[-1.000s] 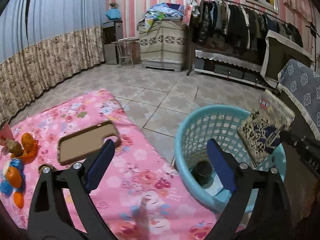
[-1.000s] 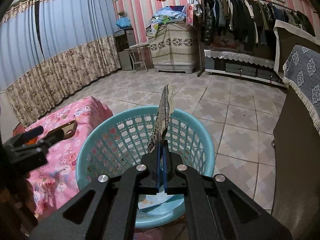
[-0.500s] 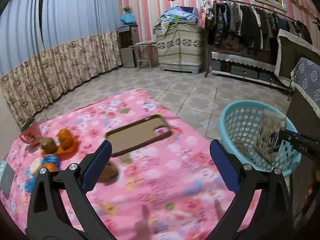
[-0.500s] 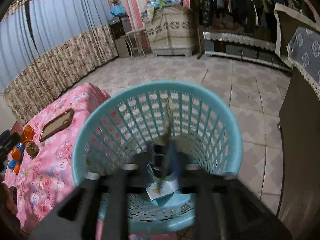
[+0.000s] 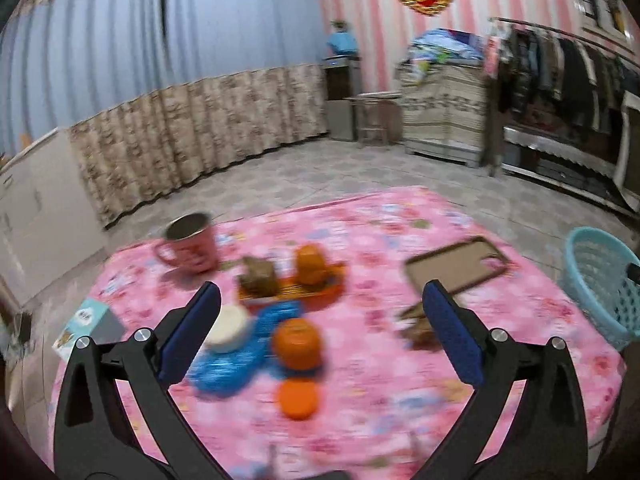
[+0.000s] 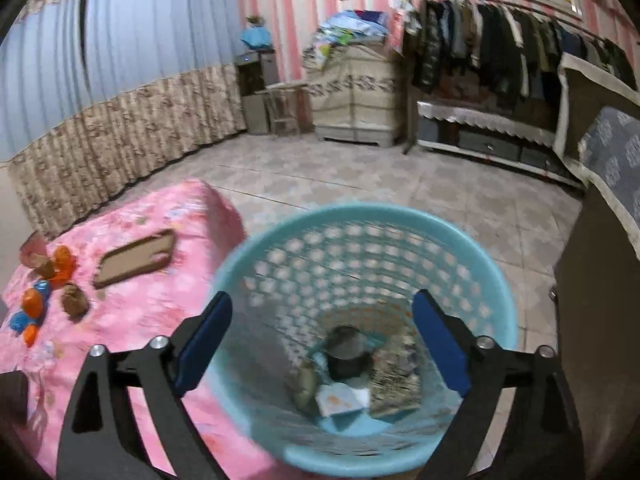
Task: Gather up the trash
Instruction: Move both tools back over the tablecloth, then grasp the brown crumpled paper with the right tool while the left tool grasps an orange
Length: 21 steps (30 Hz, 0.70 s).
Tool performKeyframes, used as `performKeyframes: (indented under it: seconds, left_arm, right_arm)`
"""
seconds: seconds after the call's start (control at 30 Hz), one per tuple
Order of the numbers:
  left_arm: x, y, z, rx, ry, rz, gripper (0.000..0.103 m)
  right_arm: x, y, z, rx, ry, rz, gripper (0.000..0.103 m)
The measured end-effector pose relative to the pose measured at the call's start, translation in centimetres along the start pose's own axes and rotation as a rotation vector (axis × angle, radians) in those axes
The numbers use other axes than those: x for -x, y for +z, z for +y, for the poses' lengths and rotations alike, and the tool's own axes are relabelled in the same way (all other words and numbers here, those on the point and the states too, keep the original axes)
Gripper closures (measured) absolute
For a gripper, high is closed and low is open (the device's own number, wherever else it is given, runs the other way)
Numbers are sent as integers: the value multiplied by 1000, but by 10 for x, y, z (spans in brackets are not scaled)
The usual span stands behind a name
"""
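Note:
A light blue plastic basket (image 6: pixel 496 276) stands on the floor beside the pink table; it also shows at the right edge of the left wrist view (image 5: pixel 580 248). Inside lie a patterned flat packet (image 6: pixel 396 380), a dark round tin (image 6: pixel 346 354) and white paper (image 6: pixel 340 398). My right gripper (image 6: pixel 322 342) is open and empty above the basket. My left gripper (image 5: pixel 320 330) is open and empty over the table. Below it lie a crumpled brown wrapper (image 5: pixel 416 326), an orange wrapper (image 5: pixel 320 292), a blue wrapper (image 5: pixel 240 356) and oranges (image 5: pixel 296 342).
On the pink floral tablecloth (image 5: pixel 360 220) are a pink mug (image 5: pixel 190 246), a brown phone case (image 5: pixel 456 266), a white round lid (image 5: pixel 226 324) and a small booklet (image 5: pixel 86 326). A dark cabinet (image 6: pixel 600 320) stands right of the basket. A clothes rack (image 6: pixel 500 44) stands on the far side of the tiled floor.
My right gripper opened and let the patterned packet fall into the basket. My left gripper swung left from the basket to over the items on the table.

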<state>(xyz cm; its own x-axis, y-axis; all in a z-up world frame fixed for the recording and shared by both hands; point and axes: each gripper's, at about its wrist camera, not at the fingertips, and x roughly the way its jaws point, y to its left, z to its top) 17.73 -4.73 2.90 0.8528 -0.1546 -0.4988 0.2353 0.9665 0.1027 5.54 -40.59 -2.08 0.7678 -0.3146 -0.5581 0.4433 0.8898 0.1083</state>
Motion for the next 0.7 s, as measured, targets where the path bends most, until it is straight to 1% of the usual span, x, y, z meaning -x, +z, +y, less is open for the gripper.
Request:
performKeyframes:
  seconds: [0.07, 0.13, 0.23, 0.33, 0.47, 0.53, 0.6, 0.7]
  left_arm:
    - [-3, -1, 24, 37, 19, 10, 5]
    - [-6, -2, 46, 72, 37, 21, 5]
    - [-14, -8, 69, 120, 51, 45, 5]
    - [-20, -12, 86, 151, 53, 65, 5]
    - [-26, -14, 92, 143, 67, 76, 5]
    - [-28, -16, 92, 140, 69, 78, 5]
    - [-30, -18, 91, 143, 66, 86, 5]
    - [-33, -21, 97, 150, 62, 96, 5]
  right_arm:
    - [3, 3, 18, 26, 25, -12, 10]
    - [9, 6, 45, 71, 59, -29, 9]
    - [13, 8, 81, 116, 104, -37, 9]
    - [13, 11, 113, 150, 160, -19, 9]
    - [14, 13, 157, 205, 220, -15, 9]
    - [14, 11, 175, 238, 232, -17, 9]
    - [8, 10, 190, 266, 246, -7, 9]
    - [-6, -1, 213, 302, 253, 33, 9]
